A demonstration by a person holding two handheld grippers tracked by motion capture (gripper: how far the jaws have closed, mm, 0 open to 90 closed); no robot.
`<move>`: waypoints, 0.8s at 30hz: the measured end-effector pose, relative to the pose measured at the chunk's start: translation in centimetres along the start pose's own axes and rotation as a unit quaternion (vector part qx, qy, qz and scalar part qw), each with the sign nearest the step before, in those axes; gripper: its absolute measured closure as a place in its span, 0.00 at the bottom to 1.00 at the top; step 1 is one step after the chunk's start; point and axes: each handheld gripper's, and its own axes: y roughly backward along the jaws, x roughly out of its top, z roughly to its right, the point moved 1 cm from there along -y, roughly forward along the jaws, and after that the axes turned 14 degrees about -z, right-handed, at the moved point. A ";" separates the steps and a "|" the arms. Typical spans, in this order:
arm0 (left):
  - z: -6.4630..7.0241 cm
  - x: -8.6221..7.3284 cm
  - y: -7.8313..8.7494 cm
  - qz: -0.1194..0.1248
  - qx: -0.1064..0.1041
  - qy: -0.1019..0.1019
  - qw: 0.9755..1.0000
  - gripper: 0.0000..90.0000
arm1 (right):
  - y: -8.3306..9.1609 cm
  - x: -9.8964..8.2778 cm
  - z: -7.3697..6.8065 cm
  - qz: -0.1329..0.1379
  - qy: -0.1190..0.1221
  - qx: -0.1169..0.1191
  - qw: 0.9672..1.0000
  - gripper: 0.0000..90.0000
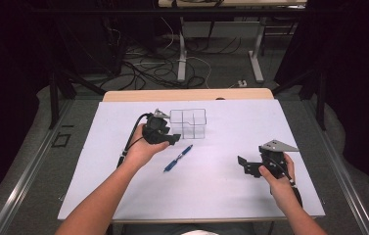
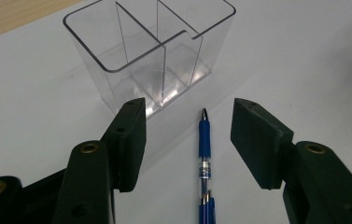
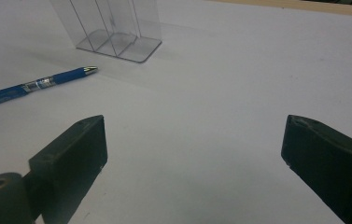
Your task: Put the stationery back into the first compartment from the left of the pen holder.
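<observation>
A blue pen (image 1: 178, 158) lies flat on the white table top (image 1: 221, 191), its metal tip toward a clear plastic organizer (image 1: 188, 122) with several compartments, all empty. My left gripper (image 1: 173, 138) hovers just in front of the organizer, over the pen's tip end. In the left gripper view the pen (image 2: 204, 149) lies in the gap of the left gripper (image 2: 188, 109), and neither pad touches it. The organizer (image 2: 150, 51) stands just beyond. My right gripper (image 1: 242, 165) is held low at the right, wide open with nothing in it (image 3: 194, 135), facing the pen (image 3: 33, 85) and the organizer (image 3: 113, 28).
The white sheet covers a wooden table whose far edge (image 1: 187, 94) shows behind the organizer. Beyond it are table legs and loose cables on the floor (image 1: 172, 68). Bare white surface lies between the two grippers.
</observation>
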 end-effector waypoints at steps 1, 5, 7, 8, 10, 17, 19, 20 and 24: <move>0.0 0.1 -0.1 0.000 0.001 -0.001 1.000 0.51 | 0.0 0.0 -0.1 0.000 -0.002 0.002 1.000 0.07; 0.1 0.4 -0.4 -0.008 -0.001 0.003 1.000 0.52 | -0.1 0.0 0.0 -0.003 0.000 0.002 1.000 0.07; 0.0 0.6 -0.6 -0.009 -0.005 0.005 1.000 0.53 | -0.1 0.0 0.0 -0.004 -0.004 0.002 1.000 0.07; 0.0 0.7 -0.7 -0.009 -0.005 0.007 1.000 0.54 | -0.2 0.0 0.1 -0.004 -0.002 0.003 1.000 0.07; -0.1 0.8 -1.0 -0.011 -0.007 0.011 1.000 0.54 | -0.2 0.0 0.2 -0.003 -0.006 0.002 1.000 0.07; 0.2 1.0 -2.2 -0.036 -0.017 0.014 0.999 0.58 | -0.1 -0.1 0.5 -0.006 -0.006 0.003 1.000 0.07; 0.2 1.0 -2.5 -0.044 -0.016 0.007 0.999 0.59 | -0.1 -0.1 0.5 -0.006 -0.009 0.005 1.000 0.07; 0.2 1.0 -2.6 -0.048 -0.017 0.008 0.999 0.59 | -0.1 -0.1 0.5 -0.007 -0.008 0.005 1.000 0.07; 0.2 1.2 -3.3 -0.061 -0.023 0.015 0.998 0.60 | -0.1 -0.2 0.5 -0.008 -0.009 0.007 1.000 0.07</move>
